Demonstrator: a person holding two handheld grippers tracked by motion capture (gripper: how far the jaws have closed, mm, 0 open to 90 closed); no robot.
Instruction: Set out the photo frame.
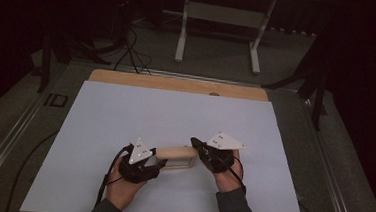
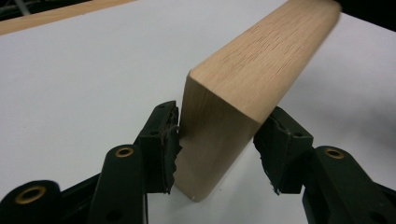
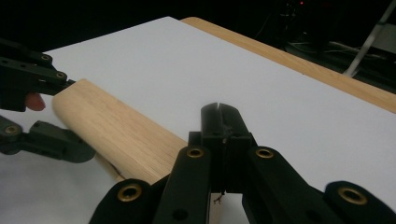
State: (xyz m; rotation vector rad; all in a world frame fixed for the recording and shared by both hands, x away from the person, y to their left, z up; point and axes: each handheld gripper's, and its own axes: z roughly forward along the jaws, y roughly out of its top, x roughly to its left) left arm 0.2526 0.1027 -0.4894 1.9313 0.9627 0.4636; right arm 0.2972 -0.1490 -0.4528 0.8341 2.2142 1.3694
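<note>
Down near the person's edge of the white sheet (image 1: pixel 175 115), a pale wooden block (image 1: pixel 175 156) lies between the two claws, its long side running from one to the other. It looks like a shallow frame or box, with a paler panel on the face turned toward the person.

The left claw (image 1: pixel 153 159) pinches one end of the block. In the left gripper view its jaws stand on either side of the block (image 2: pixel 243 88): the left pad (image 2: pixel 164 140) presses flat against the wood, and the right pad (image 2: pixel 275 149) sits at the opposite face, though its contact is half hidden behind the block's corner. From there the block runs away up and to the right, tilted, with its far end blurred. The left hand (image 1: pixel 125 187) wraps the claw body from below, with the grey plate (image 1: pixel 140 152) on top.

The right claw (image 1: pixel 196 145) sits at the block's other end. In the right gripper view its jaws are pressed together, tips (image 3: pixel 223 121) meeting with nothing between them, and the block (image 3: pixel 116 130) lies just beside and to the left of them. Farther along that block, the left claw (image 3: pixel 44 112) grips the far end. The right hand (image 1: pixel 228 176) holds the claw from behind.

Beyond both claws a wooden tabletop (image 1: pixel 177 83) edges the sheet, and a white frame (image 1: pixel 222 18) stands on the floor.
</note>
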